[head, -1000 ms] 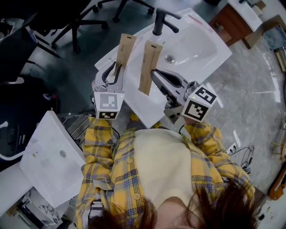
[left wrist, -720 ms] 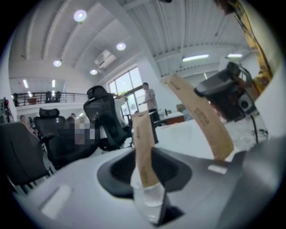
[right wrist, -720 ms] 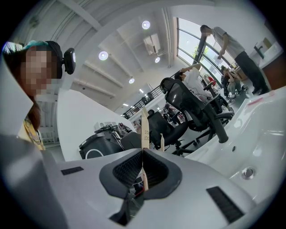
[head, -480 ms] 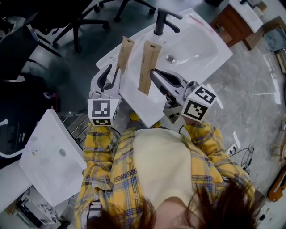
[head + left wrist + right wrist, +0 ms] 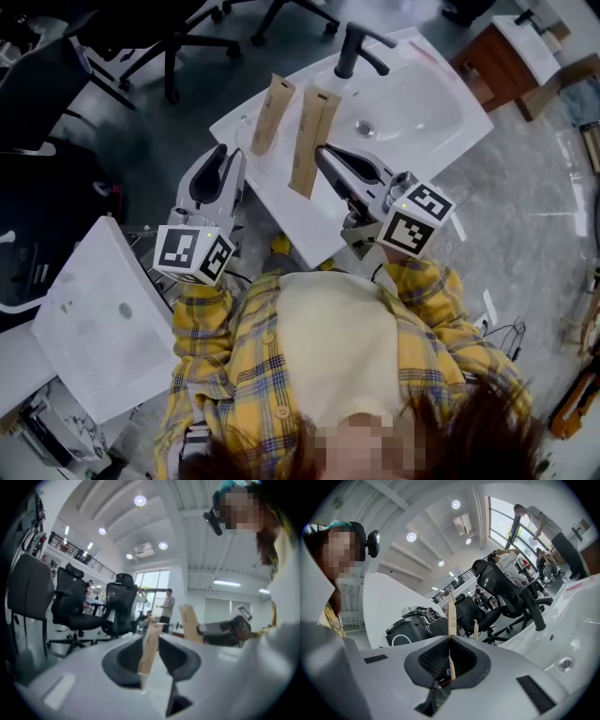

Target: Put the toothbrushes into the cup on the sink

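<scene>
Clamping one toothbrush [image 5: 313, 136], right hand-held gripper [image 5: 325, 154]; open left hand-held gripper [image 5: 224, 156] sits near the cupped toothbrush [image 5: 273, 111].

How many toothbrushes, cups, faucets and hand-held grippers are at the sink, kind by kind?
Toothbrushes: 2
Cup: 1
Faucet: 1
Hand-held grippers, left and right: 2
Total: 6

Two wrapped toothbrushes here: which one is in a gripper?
The one nearer the basin, clamped in the right gripper. The other stands in the cup, clear of the open left gripper.
</scene>
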A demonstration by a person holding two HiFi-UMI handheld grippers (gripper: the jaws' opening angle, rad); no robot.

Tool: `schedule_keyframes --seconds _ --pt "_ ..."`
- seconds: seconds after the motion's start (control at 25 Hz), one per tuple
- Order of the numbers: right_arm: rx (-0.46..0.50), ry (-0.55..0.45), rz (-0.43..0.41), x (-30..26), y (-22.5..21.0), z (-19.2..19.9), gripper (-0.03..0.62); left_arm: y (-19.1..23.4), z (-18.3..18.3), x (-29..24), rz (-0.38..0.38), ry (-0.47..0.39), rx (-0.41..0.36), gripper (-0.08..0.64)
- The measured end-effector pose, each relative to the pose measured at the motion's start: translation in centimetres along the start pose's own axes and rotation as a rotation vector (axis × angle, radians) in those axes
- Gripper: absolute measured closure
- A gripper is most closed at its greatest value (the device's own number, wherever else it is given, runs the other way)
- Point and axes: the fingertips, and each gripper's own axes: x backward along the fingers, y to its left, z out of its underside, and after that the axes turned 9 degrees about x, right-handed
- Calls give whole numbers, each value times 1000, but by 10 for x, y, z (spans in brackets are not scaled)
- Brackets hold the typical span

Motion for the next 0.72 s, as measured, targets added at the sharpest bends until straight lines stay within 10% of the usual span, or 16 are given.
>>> schedule_keyframes --seconds 0.72 --pt "141 -84 -63 -48 11 -42 575 10 12 36 -118 63 -7 551"
